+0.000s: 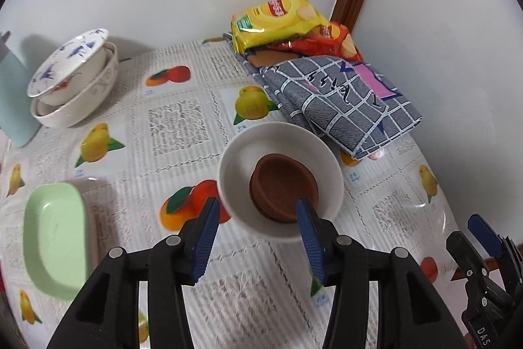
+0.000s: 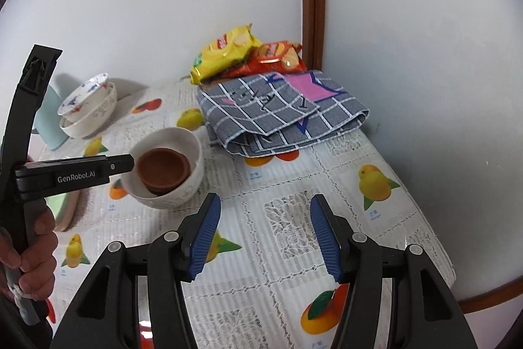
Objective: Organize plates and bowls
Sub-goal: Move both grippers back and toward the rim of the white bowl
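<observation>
A white bowl [image 1: 281,149] stands mid-table with a small brown bowl [image 1: 282,188] inside it; both also show in the right wrist view, the white bowl [image 2: 183,139] and the brown bowl [image 2: 163,167]. My left gripper [image 1: 258,218] is open just above the white bowl's near rim, its right finger over the brown bowl. A stack of white bowls topped by a blue-patterned plate [image 1: 70,67] stands at the far left. A green rectangular dish [image 1: 54,237] lies at the near left. My right gripper [image 2: 264,224] is open and empty above the tablecloth, right of the bowls.
A folded grey checked cloth [image 1: 340,100] lies at the back right with yellow and red snack bags [image 1: 287,18] behind it. A pale blue container [image 1: 13,94] stands at the far left. White walls close the table's back and right.
</observation>
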`<state>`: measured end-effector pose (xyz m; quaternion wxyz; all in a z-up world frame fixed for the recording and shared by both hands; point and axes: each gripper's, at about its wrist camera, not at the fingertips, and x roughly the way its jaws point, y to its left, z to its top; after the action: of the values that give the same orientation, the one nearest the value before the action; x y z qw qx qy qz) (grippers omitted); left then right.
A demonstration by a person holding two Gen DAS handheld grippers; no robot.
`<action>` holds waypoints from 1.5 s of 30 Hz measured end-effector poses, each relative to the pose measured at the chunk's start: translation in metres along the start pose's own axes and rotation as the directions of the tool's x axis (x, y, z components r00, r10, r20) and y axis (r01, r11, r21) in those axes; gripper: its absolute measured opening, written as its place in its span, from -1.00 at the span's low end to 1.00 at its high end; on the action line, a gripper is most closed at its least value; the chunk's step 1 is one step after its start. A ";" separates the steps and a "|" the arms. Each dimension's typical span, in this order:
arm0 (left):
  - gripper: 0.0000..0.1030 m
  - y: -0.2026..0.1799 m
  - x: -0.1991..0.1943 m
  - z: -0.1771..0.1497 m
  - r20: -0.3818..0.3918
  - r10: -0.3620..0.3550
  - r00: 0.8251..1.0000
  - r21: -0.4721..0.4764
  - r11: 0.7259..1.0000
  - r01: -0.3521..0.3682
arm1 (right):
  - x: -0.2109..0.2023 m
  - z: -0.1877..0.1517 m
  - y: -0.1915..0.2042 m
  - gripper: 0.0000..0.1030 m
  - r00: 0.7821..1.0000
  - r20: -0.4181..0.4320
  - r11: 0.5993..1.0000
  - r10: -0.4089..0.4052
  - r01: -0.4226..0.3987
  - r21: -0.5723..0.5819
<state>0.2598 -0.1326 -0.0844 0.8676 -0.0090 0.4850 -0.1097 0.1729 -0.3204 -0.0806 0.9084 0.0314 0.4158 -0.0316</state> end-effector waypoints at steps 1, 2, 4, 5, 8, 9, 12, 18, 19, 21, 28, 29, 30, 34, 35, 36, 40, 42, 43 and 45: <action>-0.05 0.001 -0.007 -0.003 0.012 0.007 1.000 -0.002 1.000 -0.006 | -0.004 0.000 0.002 0.10 1.000 0.003 1.000 0.002 -0.002 -0.004; -0.01 0.002 -0.013 -0.005 0.023 0.011 1.000 -0.003 1.000 -0.011 | -0.009 -0.001 0.004 0.10 1.000 0.008 1.000 0.003 -0.003 -0.010; 0.10 0.004 -0.028 -0.013 0.051 0.022 0.998 -0.007 1.000 -0.021 | -0.020 -0.004 0.008 0.10 1.000 0.022 1.000 0.008 -0.007 -0.022; 0.13 0.005 -0.036 -0.017 0.063 0.026 0.998 -0.002 1.000 -0.026 | -0.025 -0.005 0.010 0.10 1.000 0.028 1.000 0.011 -0.010 -0.026; 0.22 0.005 -0.055 -0.026 0.076 0.050 0.996 0.019 0.999 -0.051 | -0.038 -0.009 0.016 0.10 0.999 0.035 0.999 0.016 -0.015 -0.035; 0.22 0.004 -0.061 -0.028 0.082 0.061 0.995 0.021 0.998 -0.063 | -0.042 -0.011 0.018 0.10 0.999 0.036 0.999 0.016 -0.015 -0.039; 0.38 0.003 -0.081 -0.037 0.113 0.060 0.992 0.029 0.998 -0.064 | -0.054 -0.020 0.022 0.11 0.999 0.046 0.999 0.012 -0.010 -0.046; 0.47 0.002 -0.101 -0.052 0.127 0.132 0.983 0.029 0.990 -0.137 | -0.070 -0.036 0.025 0.14 0.999 0.039 0.999 -0.007 0.009 -0.037; 0.47 0.002 -0.103 -0.054 0.124 0.148 0.981 0.026 0.988 -0.153 | -0.073 -0.037 0.026 0.17 0.999 0.038 0.999 -0.014 0.016 -0.038; 0.48 0.003 -0.109 -0.058 0.120 0.181 0.976 0.018 0.983 -0.184 | -0.079 -0.041 0.030 0.24 0.999 0.037 0.998 -0.034 0.036 -0.048; 0.48 0.004 -0.127 -0.070 0.156 0.143 0.977 0.043 0.988 -0.151 | -0.088 -0.044 0.039 0.32 0.996 0.020 0.996 -0.081 0.082 -0.036; 0.48 0.004 -0.130 -0.072 0.171 0.131 0.977 0.047 0.989 -0.141 | -0.089 -0.044 0.040 0.32 0.996 0.022 0.995 -0.092 0.093 -0.033; 0.48 0.004 -0.133 -0.074 0.191 0.115 0.975 0.051 0.991 -0.127 | -0.090 -0.044 0.041 0.32 0.995 0.024 0.994 -0.099 0.100 -0.032; 0.48 0.007 -0.139 -0.074 0.225 0.088 0.970 0.053 0.993 -0.102 | -0.090 -0.040 0.043 0.32 0.997 0.022 0.997 -0.077 0.078 -0.020; 0.48 0.007 -0.139 -0.073 0.224 0.086 0.971 0.048 0.994 -0.099 | -0.089 -0.038 0.043 0.33 0.998 0.025 0.998 -0.065 0.065 -0.014; 0.48 0.010 -0.139 -0.072 0.221 0.073 0.973 0.040 0.996 -0.084 | -0.088 -0.036 0.043 0.33 0.998 0.028 0.998 -0.062 0.062 -0.013; 0.48 0.020 -0.136 -0.068 0.226 0.054 0.973 0.002 0.998 -0.055 | -0.083 -0.029 0.045 0.34 0.996 0.040 0.996 -0.083 0.083 -0.019; 0.48 0.024 -0.134 -0.065 0.240 0.062 0.969 -0.003 0.998 -0.063 | -0.080 -0.024 0.045 0.34 0.994 0.055 0.995 -0.093 0.095 -0.023; 0.48 0.025 -0.132 -0.063 0.249 0.070 0.966 -0.001 0.997 -0.072 | -0.079 -0.022 0.045 0.34 0.993 0.062 0.995 -0.096 0.098 -0.021; 0.48 0.027 -0.130 -0.059 0.274 0.087 0.958 0.012 0.996 -0.094 | -0.075 -0.017 0.044 0.34 0.993 0.074 0.996 -0.087 0.089 -0.012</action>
<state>0.1491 -0.0751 -0.0098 0.9302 0.0089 0.3594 -0.0738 0.1150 -0.2723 -0.0341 0.9209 0.0047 0.3835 -0.0694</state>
